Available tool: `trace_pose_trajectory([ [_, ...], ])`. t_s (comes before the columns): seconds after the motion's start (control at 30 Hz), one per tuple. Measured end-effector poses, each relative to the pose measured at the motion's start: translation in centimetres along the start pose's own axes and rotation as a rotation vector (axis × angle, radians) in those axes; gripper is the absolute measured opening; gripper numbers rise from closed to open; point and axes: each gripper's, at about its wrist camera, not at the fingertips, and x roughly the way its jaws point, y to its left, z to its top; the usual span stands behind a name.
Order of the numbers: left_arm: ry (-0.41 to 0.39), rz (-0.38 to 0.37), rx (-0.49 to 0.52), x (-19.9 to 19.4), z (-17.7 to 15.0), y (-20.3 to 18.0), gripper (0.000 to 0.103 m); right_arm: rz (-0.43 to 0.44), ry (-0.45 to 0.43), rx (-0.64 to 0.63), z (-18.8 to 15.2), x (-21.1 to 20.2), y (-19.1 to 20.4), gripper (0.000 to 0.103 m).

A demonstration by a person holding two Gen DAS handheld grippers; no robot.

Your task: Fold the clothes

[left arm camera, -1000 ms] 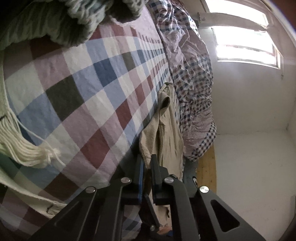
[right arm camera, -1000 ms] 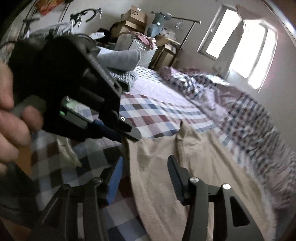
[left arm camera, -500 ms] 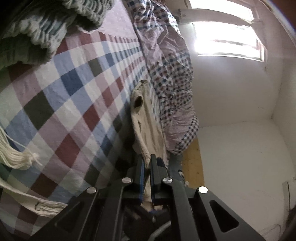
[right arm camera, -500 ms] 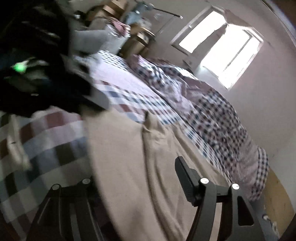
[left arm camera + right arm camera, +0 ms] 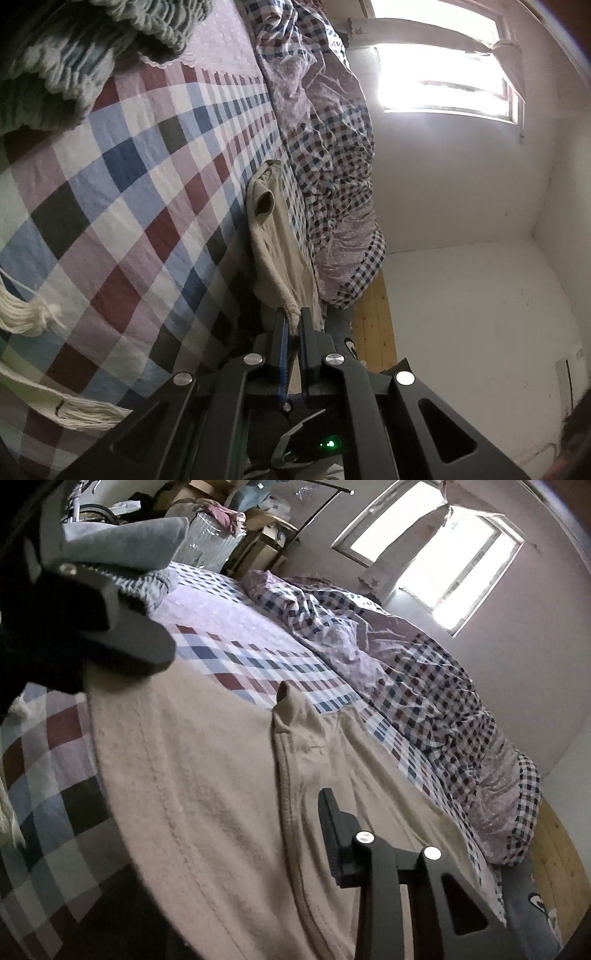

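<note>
Bed (image 5: pixel 122 206) w/ a checked cover in blue, maroon, white & grey fills most of both views. Along its window side a rumpled small-check duvet (image 5: pixel 424 686) lies in a long heap. A grey-green knit blanket (image 5: pixel 70 48) is bunched at the far end; cream tassels (image 5: pixel 26 314) sit at the near edge.

Beige garment (image 5: pixel 207 786) lies spread on the checked cover, between the cover's bare part & the duvet. Its long axis runs from the near bed edge away toward the far end; ribbed seams run the same way. One small corner, poss. a cuff or collar, stands up at the far end. Near edge hangs off the bed.

Left gripper (image 5: pixel 291 325): fingers pressed almost together, pinching the near edge of the garment, cloth visibly caught between the blue pads. Seen from the right wrist cam it's a dark blurred mass at upper left, over the garment's far-left corner.

Right gripper (image 5: pixel 295 834): only one finger (image 5: pixel 334 834) shows, the other is hidden under the cloth, so garment fabric sits between the jaws. Jaws are closing; can't tell if pads press it yet.

No readable brands, labels or writing; boxes at back too small to read.
</note>
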Motion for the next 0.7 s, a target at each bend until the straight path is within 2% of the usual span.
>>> trace_pose_trajectory([
  [0.13, -0.004, 0.002, -0.011, 0.0, 0.0, 0.2, 0.003, 0.041, 0.023, 0.035, 0.0, 0.3, -0.4, 0.031],
  [0.23, -0.001, 0.012, -0.01, 0.1, -0.1, 0.3, 0.003, 0.057, 0.049, 0.07, -0.1, 0.6, -0.9, 0.019],
  [0.3, 0.002, 0.018, -0.019, 0.3, -0.1, 0.4, 0.004, 0.068, 0.06, 0.086, -0.1, 0.8, -1.3, 0.005],
  [0.43, 0.024, 0.047, -0.02, 0.5, 0.4, 0.4, 0.007, 0.101, 0.053, 0.115, -0.2, 0.6, -2.0, 0.003],
  [0.47, 0.026, 0.066, -0.008, 0.5, 0.6, 0.2, 0.019, 0.108, 0.048, 0.121, -0.2, 0.5, -2.2, 0.003],
  [0.5, 0.02, 0.082, 0.005, 0.3, 0.9, -0.1, 0.038, 0.115, 0.043, 0.127, -0.2, 0.4, -2.5, 0.003],
  [0.6, -0.012, 0.098, 0.033, 0.2, 2.5, -0.7, 0.072, 0.136, 0.026, 0.151, -0.1, -0.1, -3.3, 0.003],
  [0.67, 0.01, 0.121, 0.04, 1.1, 3.7, -0.9, 0.079, 0.148, 0.015, 0.17, 0.0, -0.5, -4.0, 0.003],
  [0.7, 0.031, 0.137, 0.054, 1.9, 4.2, -1.1, 0.079, 0.157, 0.012, 0.181, 0.0, -0.6, -4.3, 0.003],
])
